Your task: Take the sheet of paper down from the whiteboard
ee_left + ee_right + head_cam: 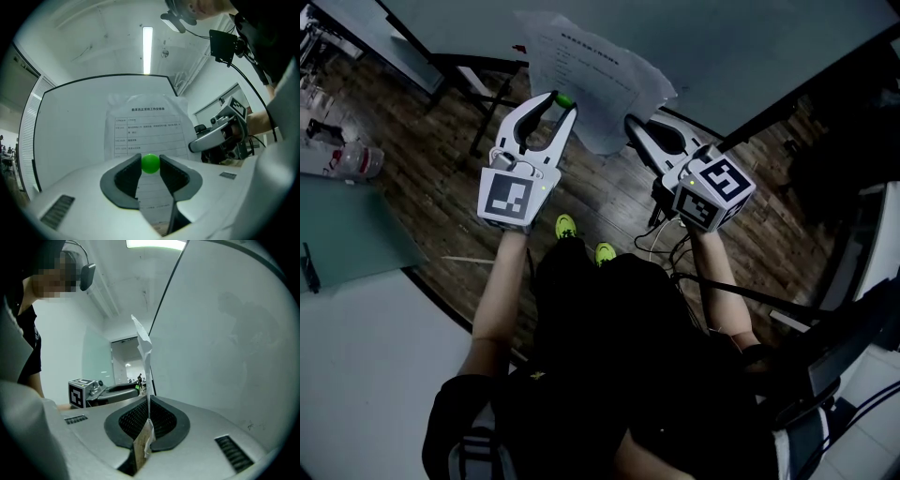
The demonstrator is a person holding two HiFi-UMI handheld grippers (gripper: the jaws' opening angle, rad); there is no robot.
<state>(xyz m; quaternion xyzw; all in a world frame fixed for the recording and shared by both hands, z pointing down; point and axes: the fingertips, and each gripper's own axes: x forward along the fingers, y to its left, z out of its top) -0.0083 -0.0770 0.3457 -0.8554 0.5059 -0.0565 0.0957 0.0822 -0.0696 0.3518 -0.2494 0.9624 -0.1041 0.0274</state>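
The printed sheet of paper hangs crumpled in front of the whiteboard, apart from its surface. My right gripper is shut on the sheet's lower edge. In the right gripper view the paper stands edge-on, pinched between the pads of the right gripper. My left gripper is shut on a small green ball just left of the sheet. In the left gripper view the ball sits between the jaws, with the paper and the right gripper behind it.
The whiteboard's dark stand legs rest on a wood-plank floor. A bottle lies on a surface at the far left. Cables trail on the floor by the person's green shoes.
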